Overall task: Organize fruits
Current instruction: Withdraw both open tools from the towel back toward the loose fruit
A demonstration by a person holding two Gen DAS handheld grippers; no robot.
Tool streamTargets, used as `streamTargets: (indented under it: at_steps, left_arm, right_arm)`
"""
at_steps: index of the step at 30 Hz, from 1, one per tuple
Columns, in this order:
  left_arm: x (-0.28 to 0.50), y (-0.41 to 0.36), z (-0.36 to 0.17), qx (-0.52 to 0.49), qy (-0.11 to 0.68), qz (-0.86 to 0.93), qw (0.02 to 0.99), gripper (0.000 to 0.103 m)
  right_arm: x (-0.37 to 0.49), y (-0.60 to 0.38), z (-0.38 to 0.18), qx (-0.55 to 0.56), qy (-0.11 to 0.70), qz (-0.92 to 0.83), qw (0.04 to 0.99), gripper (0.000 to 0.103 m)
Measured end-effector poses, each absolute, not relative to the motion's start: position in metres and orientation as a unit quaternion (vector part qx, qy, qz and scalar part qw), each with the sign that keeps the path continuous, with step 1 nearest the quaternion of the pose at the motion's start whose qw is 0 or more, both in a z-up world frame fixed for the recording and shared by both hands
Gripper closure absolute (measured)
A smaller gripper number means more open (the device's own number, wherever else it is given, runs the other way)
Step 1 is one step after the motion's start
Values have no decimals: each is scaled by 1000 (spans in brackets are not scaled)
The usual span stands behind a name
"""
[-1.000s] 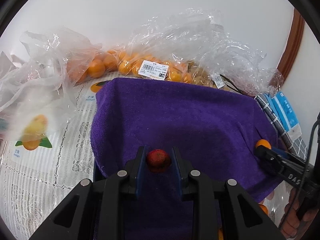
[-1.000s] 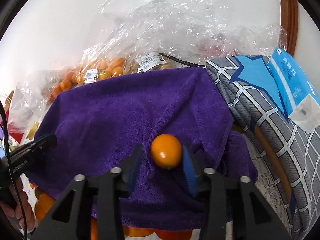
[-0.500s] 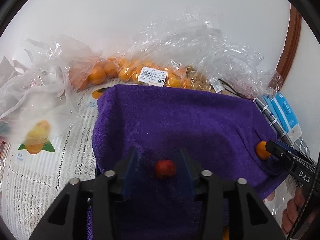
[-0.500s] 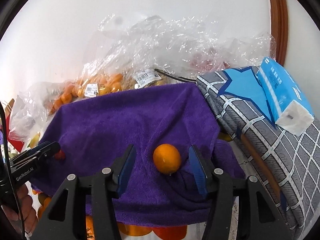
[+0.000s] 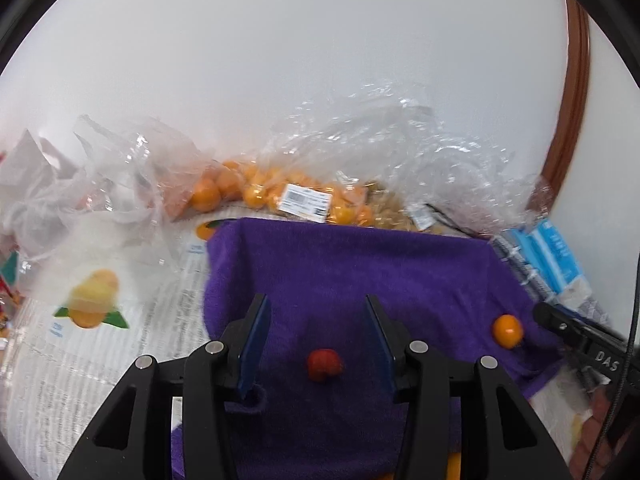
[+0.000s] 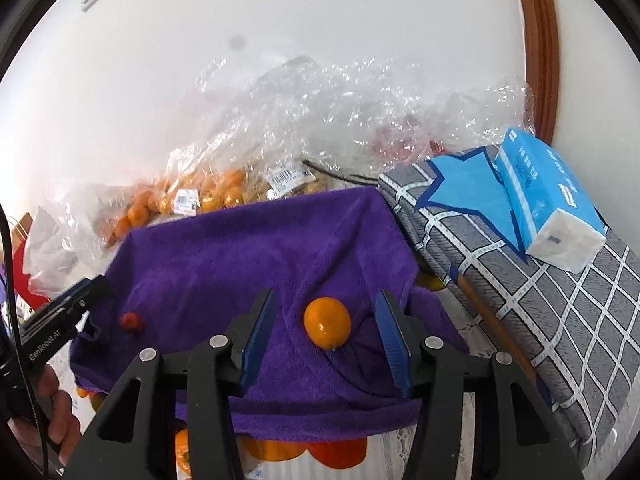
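Observation:
A purple towel [image 5: 360,264] [image 6: 248,256] covers a raised surface. A small red fruit [image 5: 324,364] lies on it between the open fingers of my left gripper [image 5: 316,332], untouched; it also shows in the right wrist view [image 6: 131,321]. A small orange [image 6: 327,322] lies on the towel between the open fingers of my right gripper [image 6: 326,334], untouched; it shows in the left wrist view [image 5: 507,331] beside the right gripper's tip [image 5: 552,318]. The left gripper's tip [image 6: 86,292] is at the towel's left edge.
Clear plastic bags of oranges [image 5: 256,194] [image 6: 200,196] lie behind the towel against the white wall. A grey checked cushion [image 6: 540,280] with a blue tissue pack [image 6: 548,208] is on the right. More oranges [image 6: 280,448] sit under the towel's front edge. A lace tablecloth [image 5: 80,360] lies left.
Both grippers opened and released their fruits onto the towel, then drew back and up. The red fruit and the orange now lie free.

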State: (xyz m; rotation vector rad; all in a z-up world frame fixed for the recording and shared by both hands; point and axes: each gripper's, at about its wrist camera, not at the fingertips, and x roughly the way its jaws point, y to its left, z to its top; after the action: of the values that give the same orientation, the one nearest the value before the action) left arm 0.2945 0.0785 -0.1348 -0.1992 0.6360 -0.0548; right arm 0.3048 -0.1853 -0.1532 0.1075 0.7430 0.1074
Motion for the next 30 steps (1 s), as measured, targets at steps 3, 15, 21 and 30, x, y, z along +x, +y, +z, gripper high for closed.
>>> streamTargets:
  at_steps: [3, 15, 21, 30]
  left_arm:
    - [291, 83, -130, -122, 311, -46, 942, 58]
    - [269, 83, -109, -130, 314, -49, 939, 58]
    - [218, 84, -111, -82, 319, -52, 943, 56]
    - [170, 120, -145, -136, 320, -48, 937, 53]
  right_arm:
    - [294, -183, -145, 54, 363, 49, 929, 51]
    - [211, -157, -157, 27, 397, 94, 913, 53]
    - [188, -137, -177, 14, 425, 139, 895, 54]
    - [202, -130, -197, 62, 467, 154, 868, 54]
